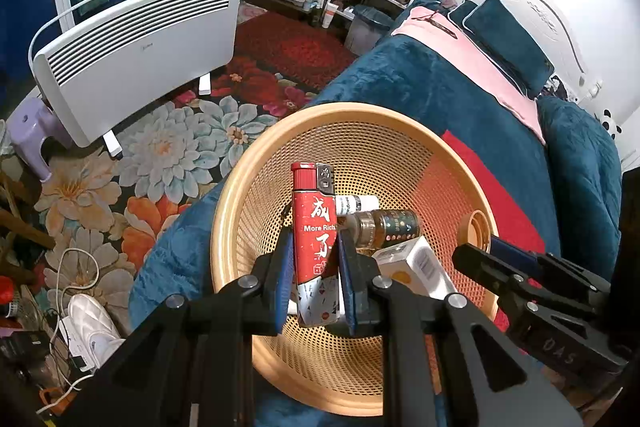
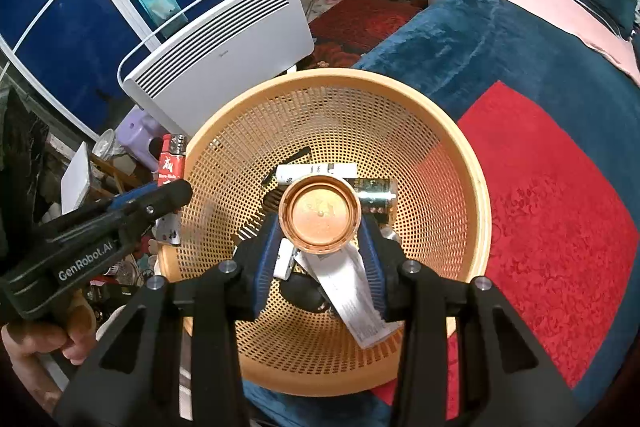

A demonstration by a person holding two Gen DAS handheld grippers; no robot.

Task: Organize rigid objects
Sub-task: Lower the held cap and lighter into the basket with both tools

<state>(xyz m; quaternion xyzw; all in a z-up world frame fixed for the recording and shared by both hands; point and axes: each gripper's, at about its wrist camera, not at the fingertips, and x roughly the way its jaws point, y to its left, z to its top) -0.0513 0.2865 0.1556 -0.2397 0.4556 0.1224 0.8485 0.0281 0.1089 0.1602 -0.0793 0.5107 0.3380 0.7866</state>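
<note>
Above the round orange perforated plastic basket (image 1: 400, 123), the left claw (image 1: 314, 279) grips an upright red printed lighter (image 1: 314, 227); the right claw (image 2: 320, 243) clamps a copper-coloured round lid (image 2: 320, 213), both poised for dropping in.

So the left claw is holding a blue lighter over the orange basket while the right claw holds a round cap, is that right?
Not quite: the lighter in the left gripper is red, not blue, as the left wrist view shows. It is over the orange basket, and the right gripper holds the round cap.

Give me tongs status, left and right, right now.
Left tongs: closed on the red lighter, over the basket.
Right tongs: closed on the round orange cap, over the same basket.
</note>
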